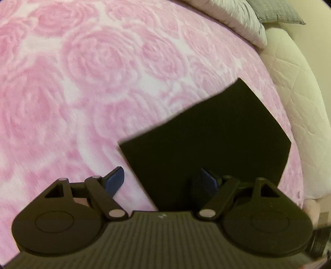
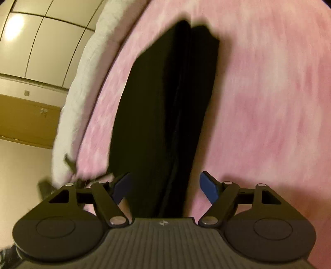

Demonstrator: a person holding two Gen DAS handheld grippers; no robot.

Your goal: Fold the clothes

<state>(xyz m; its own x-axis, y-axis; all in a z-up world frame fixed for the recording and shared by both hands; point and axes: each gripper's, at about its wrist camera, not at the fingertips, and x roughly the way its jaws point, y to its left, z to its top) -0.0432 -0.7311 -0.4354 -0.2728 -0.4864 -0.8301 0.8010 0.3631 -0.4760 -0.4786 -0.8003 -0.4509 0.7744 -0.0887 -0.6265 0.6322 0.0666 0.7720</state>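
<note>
1. Pink fleece covers the bed: a blanket (image 1: 82,82) printed with large rose swirls, spread across nearly all you see from the left wrist camera.
2. A black folded garment (image 1: 217,134) lies flat on that blanket, close to the bed's right-hand edge as this camera sees it, with its straight edges and square corners showing.
3. Your left gripper (image 1: 163,182) is released. Its blue fingertips (image 1: 114,180) stand wide apart; one hangs over bare pink blanket, the other over the garment's near part. Neither presses on the cloth.
4. Beyond the blanket's edge a cream quilted mattress (image 1: 300,107) shows, and at the bed's far corner there is a grey-white pillow (image 1: 244,18).
5. From the right wrist camera, the same black garment (image 2: 165,103) runs lengthwise away from you, a long stack with a fold line down its middle, near the blanket's (image 2: 269,103) left edge.
6. Your right gripper (image 2: 165,186) is also released. Its blue fingertips (image 2: 209,187) straddle the garment's near end, with a gap on each side, so nothing is clamped.
7. This picture is smeared with motion blur. Left of the bed, pale floor tiles (image 2: 41,41) and a brown wooden panel (image 2: 24,120) show.
</note>
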